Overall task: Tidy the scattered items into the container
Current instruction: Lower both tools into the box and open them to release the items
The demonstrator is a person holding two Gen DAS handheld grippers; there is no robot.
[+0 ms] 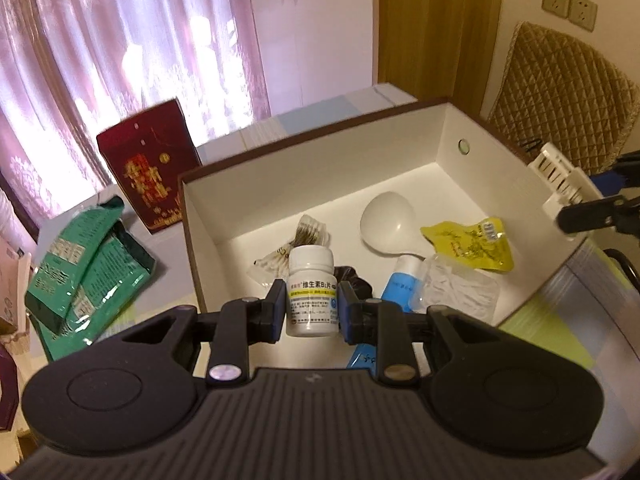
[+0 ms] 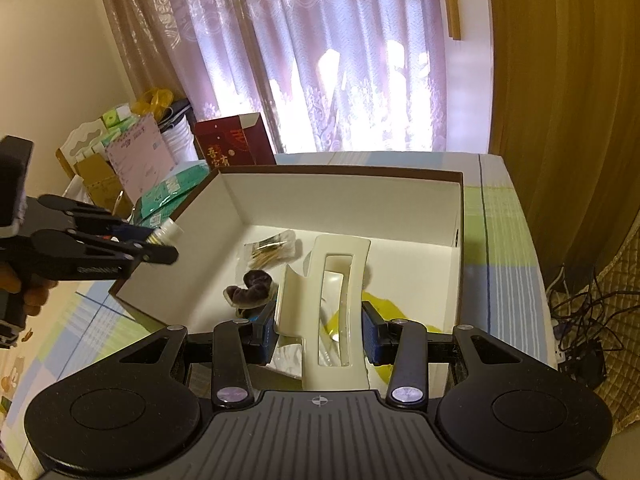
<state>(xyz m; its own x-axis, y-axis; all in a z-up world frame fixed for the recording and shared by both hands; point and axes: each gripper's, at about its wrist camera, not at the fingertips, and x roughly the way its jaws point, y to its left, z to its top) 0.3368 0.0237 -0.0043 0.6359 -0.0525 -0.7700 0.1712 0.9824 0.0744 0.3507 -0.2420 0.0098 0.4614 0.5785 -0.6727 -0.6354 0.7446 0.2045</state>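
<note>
**Container nearly filled, both grippers loaded above it**

The container [image 1: 400, 152], a white-lined open box on the checked desk [image 2: 500, 216], sits under both grippers. The left gripper [image 1: 312, 304] is clamped on a small white vitamin bottle [image 1: 311, 292], held upright over the box's near-left corner. The right gripper [image 2: 319, 330] has its pads either side of a cream hair claw clip [image 2: 336, 304]; whether they truly pinch it I cannot tell, as the right-hand pad seems to stand just off the clip.

That is my worry: a loosely held clip could slip and tumble before it is well placed. The bottle, let go from this height, would likely bounce or roll onto the white spoon [image 1: 384, 220], the yellow sachet [image 1: 472, 244] or the blue tube [image 1: 400, 284] already inside. The two grippers are also near one another over one box, so a careless move could knock them together. Outside the box, the green packets [image 1: 80, 272] and the red carton [image 1: 150, 168] stand close to the left wall.
</note>
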